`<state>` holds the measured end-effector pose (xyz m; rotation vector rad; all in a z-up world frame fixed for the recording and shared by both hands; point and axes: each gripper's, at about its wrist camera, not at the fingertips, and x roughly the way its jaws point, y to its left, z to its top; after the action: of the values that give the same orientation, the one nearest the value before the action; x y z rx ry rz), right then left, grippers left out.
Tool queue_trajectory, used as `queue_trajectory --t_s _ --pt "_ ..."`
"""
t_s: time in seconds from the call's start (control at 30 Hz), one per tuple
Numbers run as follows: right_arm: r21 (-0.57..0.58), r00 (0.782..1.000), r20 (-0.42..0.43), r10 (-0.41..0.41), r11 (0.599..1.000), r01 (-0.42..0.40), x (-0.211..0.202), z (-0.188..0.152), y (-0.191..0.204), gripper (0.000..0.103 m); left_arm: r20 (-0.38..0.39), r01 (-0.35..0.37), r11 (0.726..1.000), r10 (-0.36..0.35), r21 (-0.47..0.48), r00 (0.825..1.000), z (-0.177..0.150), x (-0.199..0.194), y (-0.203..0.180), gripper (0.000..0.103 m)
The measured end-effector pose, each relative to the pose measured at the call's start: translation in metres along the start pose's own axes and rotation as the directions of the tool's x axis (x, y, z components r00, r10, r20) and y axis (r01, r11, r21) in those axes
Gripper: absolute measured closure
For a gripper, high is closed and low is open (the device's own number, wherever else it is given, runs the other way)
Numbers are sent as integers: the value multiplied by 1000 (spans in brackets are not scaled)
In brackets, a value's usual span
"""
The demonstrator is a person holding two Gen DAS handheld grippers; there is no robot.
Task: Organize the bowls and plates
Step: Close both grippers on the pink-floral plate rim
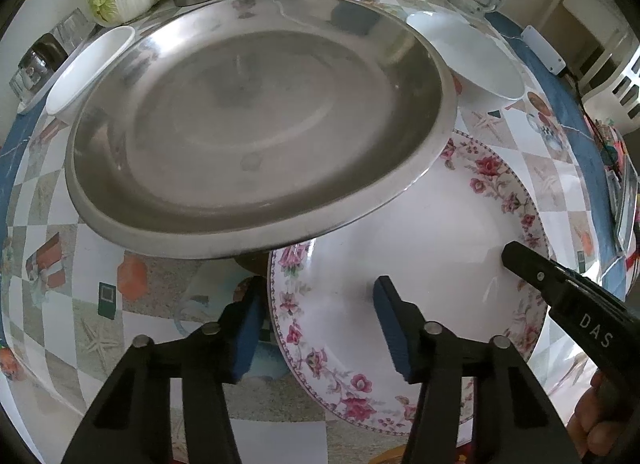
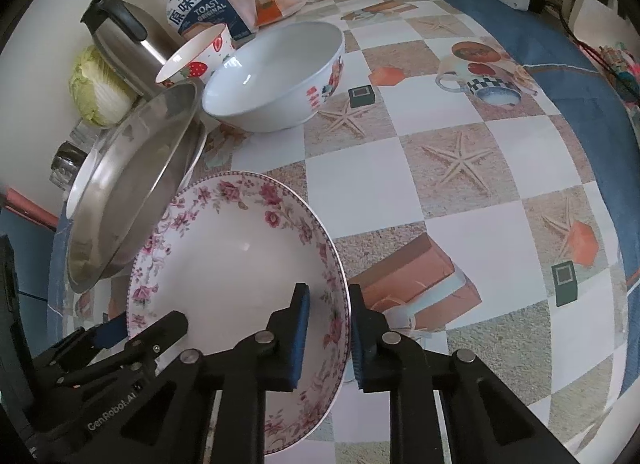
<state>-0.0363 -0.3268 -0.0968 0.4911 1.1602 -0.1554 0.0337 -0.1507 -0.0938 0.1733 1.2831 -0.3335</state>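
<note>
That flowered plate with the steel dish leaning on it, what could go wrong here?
1. The steel dish sits tilted on the flowered plate; moving the plate could send it sliding or clattering onto the table.
2. Both grippers straddle the plate's rim, the left gripper and the right gripper, with jaws apart; a poor bite on the thin edge might let it slip.
3. The white bowl stands close behind and could be knocked.

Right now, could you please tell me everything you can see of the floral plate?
The floral plate is a deep, glossy white dish, apparently ceramic, with a band of pink roses and a fine dotted edge around its rim. It is empty and tilted up off the table. The steel plate overlaps its far-left edge. The right gripper straddles its near-right rim, one finger inside and one outside; the left gripper straddles its opposite rim, open.
</note>
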Motion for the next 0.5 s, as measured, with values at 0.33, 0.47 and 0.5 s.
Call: queue_trajectory --t_s 0.33,0.47,0.5 --pt "6 1000 5 -7 1000 7 -5 -3 -2 87 3 19 1000 -19 -22 1000 1 3 8 59" --pt "14 1000 7 0 1000 0 -6 -4 -4 87 -1 50 997 -50 -58 999 2 7 17 60" --pt "16 1000 8 0 1000 0 -6 -4 -3 87 -1 53 997 -53 -64 999 2 7 19 60"
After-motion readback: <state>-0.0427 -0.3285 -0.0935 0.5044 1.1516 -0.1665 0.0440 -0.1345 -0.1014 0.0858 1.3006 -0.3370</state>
